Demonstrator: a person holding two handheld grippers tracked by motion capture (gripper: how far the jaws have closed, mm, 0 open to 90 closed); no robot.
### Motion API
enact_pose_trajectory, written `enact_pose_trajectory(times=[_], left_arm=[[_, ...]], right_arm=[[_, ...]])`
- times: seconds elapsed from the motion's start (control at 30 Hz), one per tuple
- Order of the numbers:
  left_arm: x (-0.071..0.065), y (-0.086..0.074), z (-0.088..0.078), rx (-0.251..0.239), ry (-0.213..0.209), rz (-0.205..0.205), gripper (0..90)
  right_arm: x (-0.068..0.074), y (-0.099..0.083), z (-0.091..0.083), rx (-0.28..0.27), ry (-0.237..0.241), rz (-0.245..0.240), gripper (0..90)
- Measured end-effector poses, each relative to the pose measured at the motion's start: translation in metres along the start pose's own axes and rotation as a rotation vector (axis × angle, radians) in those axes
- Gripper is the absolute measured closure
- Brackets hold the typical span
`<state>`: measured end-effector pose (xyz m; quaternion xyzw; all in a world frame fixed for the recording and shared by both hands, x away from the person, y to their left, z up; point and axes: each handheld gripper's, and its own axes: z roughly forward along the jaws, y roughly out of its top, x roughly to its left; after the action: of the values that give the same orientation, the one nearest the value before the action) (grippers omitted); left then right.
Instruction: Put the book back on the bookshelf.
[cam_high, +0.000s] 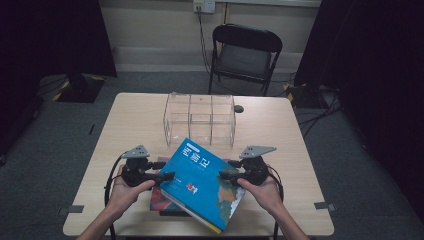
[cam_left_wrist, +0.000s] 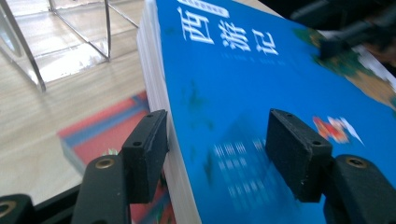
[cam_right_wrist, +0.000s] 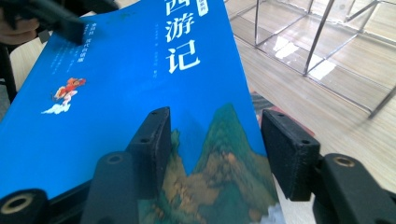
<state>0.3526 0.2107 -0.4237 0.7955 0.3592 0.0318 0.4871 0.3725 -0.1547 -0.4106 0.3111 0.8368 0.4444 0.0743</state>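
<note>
1. Nearest the person, the blue book (cam_high: 202, 182) is raised at a tilt above a red-covered book (cam_high: 161, 196) lying on the tabletop (cam_high: 125, 125).
2. The left gripper (cam_high: 167, 170) straddles the blue book's page edge; its jaws look part closed around it, though I cannot tell whether the pads press.
3. The right gripper (cam_high: 226, 170) takes the opposite edge by the mountain picture, its jaws likewise part closed over the cover, its grip equally unclear.
4. Judged from this, both jaws should clamp firmly and evenly before lifting further, keeping the book level.
5. Beyond stands the clear acrylic organizer (cam_high: 200, 120); a slot there seems the likely destination.
</note>
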Motion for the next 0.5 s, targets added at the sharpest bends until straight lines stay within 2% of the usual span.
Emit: enact_pose_trajectory(times=[0.2,0.27,0.33,0.4,0.47,0.5], left_arm=[[-0.006,-0.02,-0.021,-0.024,-0.02,0.01,38.7],[-0.01,-0.024,-0.025,-0.034,0.014,0.025,38.5],[-0.013,-0.028,-0.025,-0.012,0.009,0.044,38.5],[-0.014,-0.03,-0.023,-0.008,0.021,0.059,38.5],[-0.013,-0.03,-0.023,-0.017,0.011,0.046,37.1],[-0.012,-0.03,-0.023,-0.015,0.009,0.053,37.1]], right_arm=[[-0.002,0.006,0.007,-0.004,0.009,0.006,49.3],[-0.003,0.007,0.008,0.002,0.006,0.015,49.6],[-0.002,0.007,0.008,0.002,0.004,0.014,49.6],[-0.003,0.006,0.008,0.0,0.007,0.021,49.6],[-0.003,0.006,0.008,-0.003,0.007,0.024,49.6],[-0.003,0.006,0.008,-0.004,0.007,0.022,49.6]])
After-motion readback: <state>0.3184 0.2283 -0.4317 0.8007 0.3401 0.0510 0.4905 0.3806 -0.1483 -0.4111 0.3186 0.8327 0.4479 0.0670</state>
